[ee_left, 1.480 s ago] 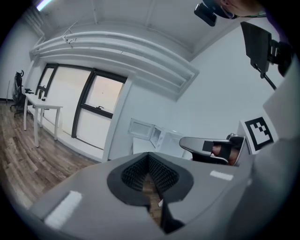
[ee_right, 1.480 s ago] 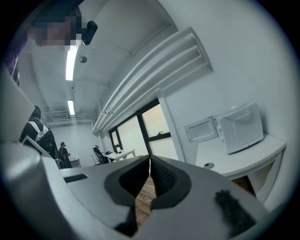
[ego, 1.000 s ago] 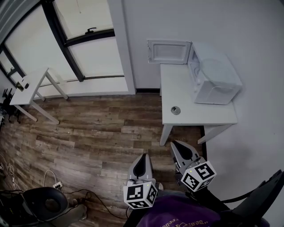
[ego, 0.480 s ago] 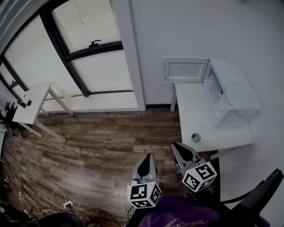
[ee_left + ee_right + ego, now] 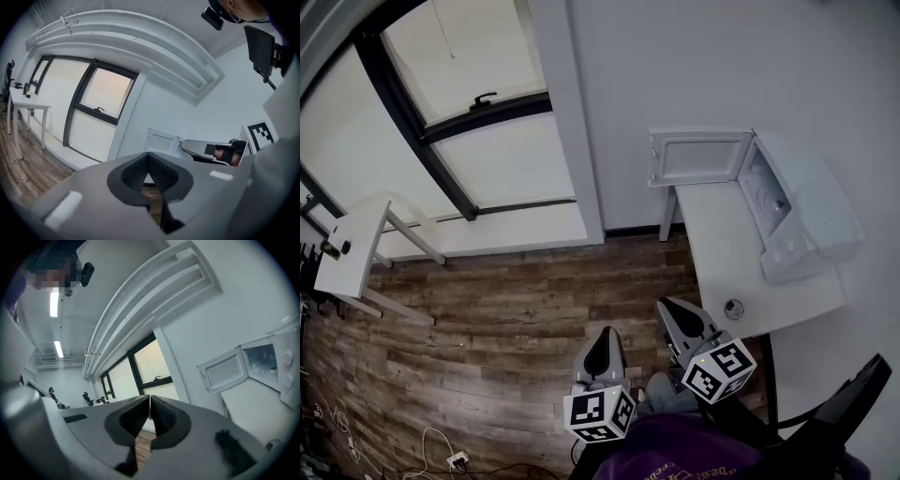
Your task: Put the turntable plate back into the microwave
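Two tables [image 5: 727,253] [image 5: 352,253], two tongs [image 5: 604,331] [image 5: 667,306], one microwave [image 5: 811,211].

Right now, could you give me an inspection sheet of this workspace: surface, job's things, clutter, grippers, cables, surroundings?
Surface: white table, mostly bare, against the wall.
Job's things: microwave on the table, door swung open; rings show inside the cavity, turntable plate not clearly made out.
Clutter: small round object near the table's near end.
Grippers: left gripper and right gripper both shut, nothing between the jaws.
Cables: white cable with a plug on the wood floor.
Surroundings: large window; second white table beside it.
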{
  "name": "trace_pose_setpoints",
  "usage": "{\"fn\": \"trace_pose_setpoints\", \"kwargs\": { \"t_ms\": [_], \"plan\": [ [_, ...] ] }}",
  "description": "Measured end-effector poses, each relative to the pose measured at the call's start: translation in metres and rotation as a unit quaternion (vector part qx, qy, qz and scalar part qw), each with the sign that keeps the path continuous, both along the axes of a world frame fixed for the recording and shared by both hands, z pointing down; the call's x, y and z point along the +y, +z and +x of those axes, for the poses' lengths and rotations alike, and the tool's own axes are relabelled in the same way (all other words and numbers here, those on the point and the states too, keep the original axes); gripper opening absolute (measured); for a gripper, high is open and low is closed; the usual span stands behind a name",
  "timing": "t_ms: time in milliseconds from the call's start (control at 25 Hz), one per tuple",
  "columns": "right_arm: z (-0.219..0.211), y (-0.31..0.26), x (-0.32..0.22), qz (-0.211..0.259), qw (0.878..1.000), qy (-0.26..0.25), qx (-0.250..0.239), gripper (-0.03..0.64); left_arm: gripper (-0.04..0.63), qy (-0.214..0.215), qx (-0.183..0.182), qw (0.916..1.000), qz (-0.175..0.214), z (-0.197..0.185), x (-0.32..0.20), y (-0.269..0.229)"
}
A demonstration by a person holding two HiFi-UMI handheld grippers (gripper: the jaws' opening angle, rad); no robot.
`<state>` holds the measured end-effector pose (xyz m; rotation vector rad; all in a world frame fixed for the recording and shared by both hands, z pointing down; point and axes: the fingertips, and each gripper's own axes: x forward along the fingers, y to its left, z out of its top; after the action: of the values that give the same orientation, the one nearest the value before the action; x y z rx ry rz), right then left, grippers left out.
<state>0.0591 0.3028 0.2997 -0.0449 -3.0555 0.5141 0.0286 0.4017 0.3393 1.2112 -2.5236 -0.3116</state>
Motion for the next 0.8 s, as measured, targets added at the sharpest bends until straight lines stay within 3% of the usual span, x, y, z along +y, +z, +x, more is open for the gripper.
{"fn": "trace_pose_setpoints", "kwargs": {
  "t_ms": [480, 800],
  "plan": [
    [-0.085, 0.009, -0.037, -0.008, 1.0, -0.002, 0.024, 0.011, 0.005, 0.006, 0.029, 0.9995, 0.004, -0.083, -0.038, 0.014],
    [-0.14, -0.002, -0.101, -0.006, 1.0, 0.025, 0.013, 0.012, 0.005, 0.059, 0.018, 0.9981, 0.007, -0.135, -0.116, -0.001]
  ]
}}
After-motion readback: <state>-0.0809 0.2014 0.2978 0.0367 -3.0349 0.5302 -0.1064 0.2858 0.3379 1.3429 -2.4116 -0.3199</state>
